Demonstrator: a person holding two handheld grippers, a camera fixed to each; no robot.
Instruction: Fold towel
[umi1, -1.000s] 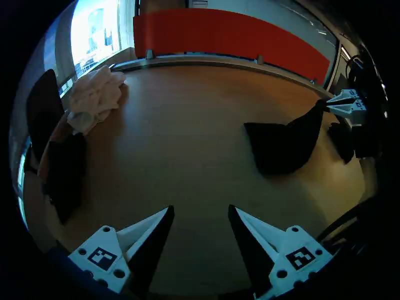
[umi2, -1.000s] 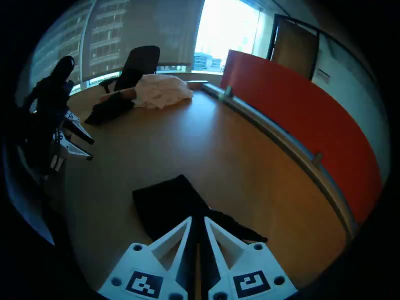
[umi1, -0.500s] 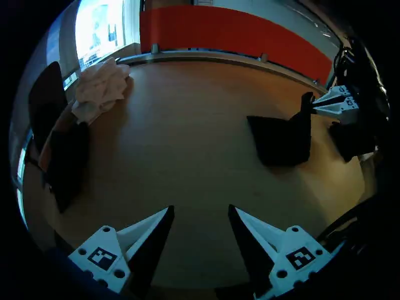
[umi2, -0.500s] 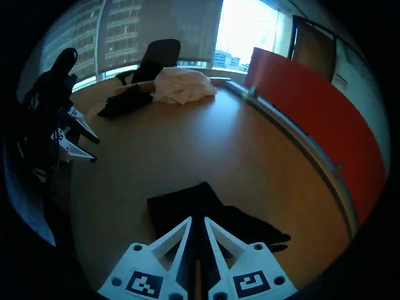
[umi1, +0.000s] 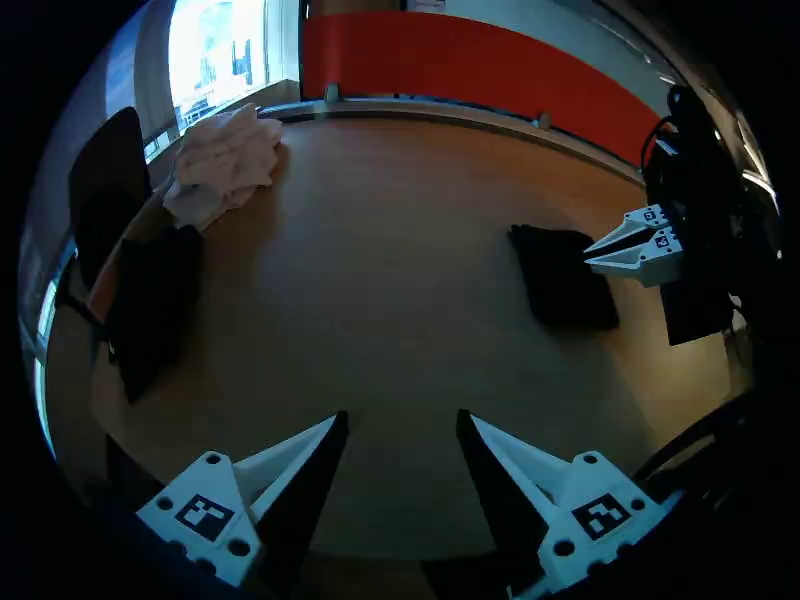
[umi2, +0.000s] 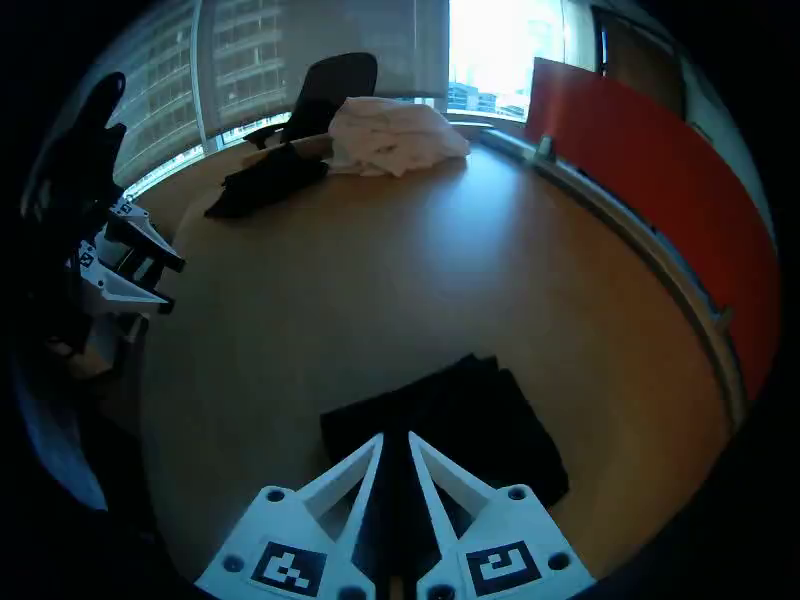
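Fold looks about done: black towel (umi2: 490, 420) lies flat and compact on wooden table (umi1: 380, 250) under my right gripper (umi2: 395, 437), fingers narrow, can't tell if cloth sits between them. Left gripper (umi1: 400, 415) hangs wide, empty, well apart. Next I'd open the right one and back off; red partition (umi1: 480, 70), window (umi1: 215, 50) and white cloth heap (umi1: 225, 160) sit at the far edge.

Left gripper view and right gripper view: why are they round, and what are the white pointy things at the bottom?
A person holds a pinching tool in each hand. Each tool carries a wide-eyed camera, so its picture looks round. The white points are that tool's fingers. The left hand-held gripper is open, holding nothing. The right hand-held gripper has its fingers nearly together over a black towel lying flat on the table; I cannot tell if it pinches it. Farther off lie a white cloth pile and a dark cloth.
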